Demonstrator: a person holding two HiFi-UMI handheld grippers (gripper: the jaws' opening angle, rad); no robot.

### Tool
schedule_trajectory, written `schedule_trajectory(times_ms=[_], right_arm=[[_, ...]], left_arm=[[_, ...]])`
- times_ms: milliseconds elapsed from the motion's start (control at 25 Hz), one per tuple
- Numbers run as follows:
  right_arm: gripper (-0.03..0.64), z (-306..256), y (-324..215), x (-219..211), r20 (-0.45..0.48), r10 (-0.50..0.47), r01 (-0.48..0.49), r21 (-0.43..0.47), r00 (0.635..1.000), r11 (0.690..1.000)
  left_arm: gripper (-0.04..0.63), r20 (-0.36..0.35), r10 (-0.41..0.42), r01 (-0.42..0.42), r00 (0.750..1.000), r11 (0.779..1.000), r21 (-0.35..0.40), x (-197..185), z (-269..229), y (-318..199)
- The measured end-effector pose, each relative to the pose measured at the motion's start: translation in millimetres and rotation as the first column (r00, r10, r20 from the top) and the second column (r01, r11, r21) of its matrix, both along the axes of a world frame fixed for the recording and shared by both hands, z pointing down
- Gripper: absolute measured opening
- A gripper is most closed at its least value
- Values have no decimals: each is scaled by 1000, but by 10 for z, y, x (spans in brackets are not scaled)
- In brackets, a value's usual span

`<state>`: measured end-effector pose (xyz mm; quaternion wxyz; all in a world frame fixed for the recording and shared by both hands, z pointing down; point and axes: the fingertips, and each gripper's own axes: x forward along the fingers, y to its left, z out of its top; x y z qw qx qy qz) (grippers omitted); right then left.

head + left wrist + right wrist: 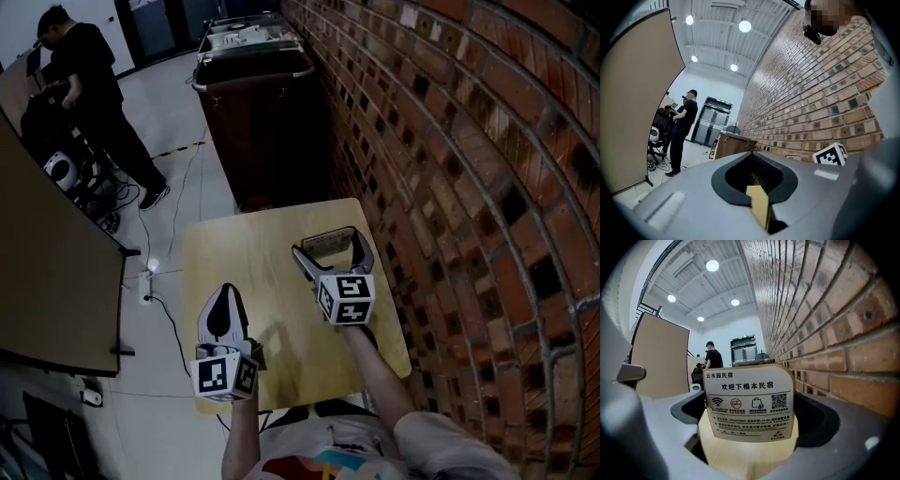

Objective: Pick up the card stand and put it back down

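R gripper (326, 241) fingers spread w/ card stand (749, 404) between, upright on table (234, 253); L gripper (223, 296) fingers clenched.

One card stand (749, 404), two grippers, left gripper (225, 292) and right gripper (328, 246), one wooden table (244, 253), one dark cabinet (258, 122), one standing person (89, 84), one brick wall (450, 141).

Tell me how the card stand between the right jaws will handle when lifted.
The card stand looks like a thin upright sheet, so probably light and stiff. Standing tall on the table with no wide base showing, it may tip if pushed on its face. Its printed face seems smooth; the right gripper, jaws apart around it, might slip without a firm squeeze.
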<state>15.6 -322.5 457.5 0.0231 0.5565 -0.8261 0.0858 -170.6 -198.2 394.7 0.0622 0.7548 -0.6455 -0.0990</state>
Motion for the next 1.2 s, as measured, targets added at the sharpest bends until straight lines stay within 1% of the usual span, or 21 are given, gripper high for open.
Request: schedule_trajectory(times_ms=[160,280,400,480,560,760,880,1040,1200], right_arm=[[575,561,-428,-55,-61,16,-22,-96,998,995],[575,946,-677,-87,-94,21,-36,-167,995,985],[575,1217,-885,-94,-100,40,-62,-226,994,972],[575,1348,-989,-120,-98,48,-72,-259,994,963],[575,1448,-1075,-154,-90,59,-83,-288,994,954],[575,1628,-1220,-199,-110,64,-96,-321,992,942],[575,1666,-1270,-183,-107,80,-110,-320,991,941],[575,1668,-1296,-210,-103,64,-94,-315,993,944],[575,1682,-1292,-207,-93,54,-82,-327,994,941]], left_arm=[[5,0,-42,42,999,998,-53,-160,192,-43],[5,4,-82,82,997,994,-75,-342,305,-86],[5,4,-125,125,992,989,-85,-524,413,-146],[5,6,-151,151,988,983,-107,-616,451,-178],[5,7,-163,163,987,980,-118,-671,493,-219],[5,9,-154,153,988,979,-137,-638,556,-329],[5,12,-150,150,989,979,-138,-627,588,-365],[5,9,-156,156,988,975,-155,-626,623,-368],[5,10,-153,152,988,976,-155,-602,625,-362]])
